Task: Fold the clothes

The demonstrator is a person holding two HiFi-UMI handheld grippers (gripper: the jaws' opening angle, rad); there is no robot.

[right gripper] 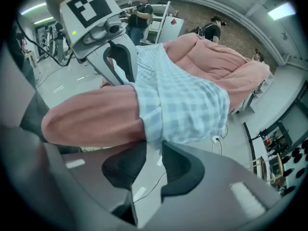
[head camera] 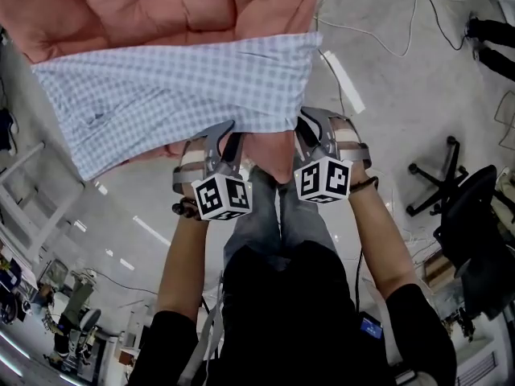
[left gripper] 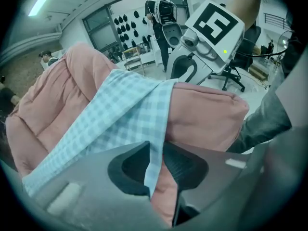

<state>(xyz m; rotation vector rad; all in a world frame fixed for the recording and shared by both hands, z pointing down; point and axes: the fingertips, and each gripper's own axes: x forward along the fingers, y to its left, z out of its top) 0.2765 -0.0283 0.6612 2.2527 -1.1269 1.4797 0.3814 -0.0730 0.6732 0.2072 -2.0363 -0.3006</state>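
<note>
A light-blue checked garment (head camera: 185,87) lies draped over a pink padded cushion (head camera: 161,6), its near edge hanging off the front. My left gripper (head camera: 229,131) is shut on that near edge; in the left gripper view the cloth (left gripper: 130,109) runs down between the pads of the left gripper (left gripper: 155,148). My right gripper (head camera: 310,119) is shut on the same edge at the garment's right corner. In the right gripper view a bunched fold of the garment (right gripper: 187,105) sits at the tips of the right gripper (right gripper: 153,146). The two grippers stand close together, side by side.
The pink cushion (right gripper: 96,114) bulges just under both grippers. A black office chair (head camera: 451,183) stands to the right, cables (head camera: 378,30) trail over the floor, and a white frame (head camera: 24,175) is at the left. People stand far off (left gripper: 161,13).
</note>
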